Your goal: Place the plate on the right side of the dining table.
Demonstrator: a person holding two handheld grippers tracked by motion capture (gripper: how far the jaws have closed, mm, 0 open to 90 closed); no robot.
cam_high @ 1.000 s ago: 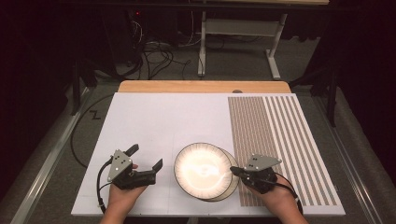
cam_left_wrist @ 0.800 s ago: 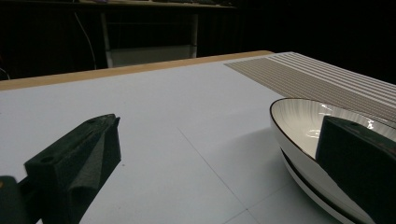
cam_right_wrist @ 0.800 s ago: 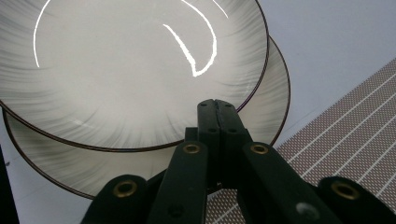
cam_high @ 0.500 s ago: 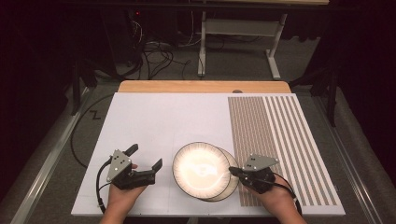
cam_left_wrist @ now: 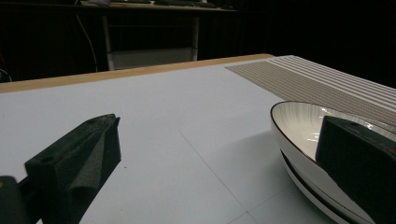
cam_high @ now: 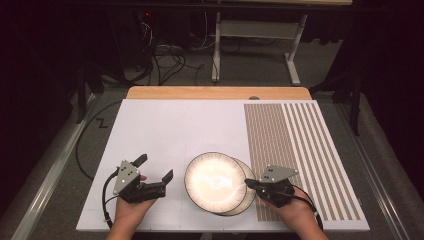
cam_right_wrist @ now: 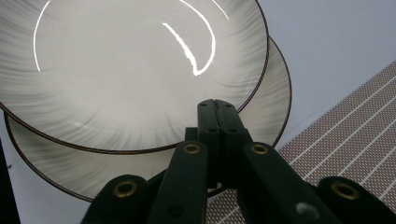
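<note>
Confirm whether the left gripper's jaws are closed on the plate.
No: the left gripper has its jaws spread wide, empty, beside the top plate.

White table (cam_high: 165,130) w/ striped mat (cam_high: 300,150) at right; two stacked plates (cam_high: 220,182) near front.

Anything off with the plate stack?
Yes: the top plate sits shifted left on the bottom plate, so the stack is off-centre. The shut right gripper is at the top plate's rim. No chips or spills visible.
</note>
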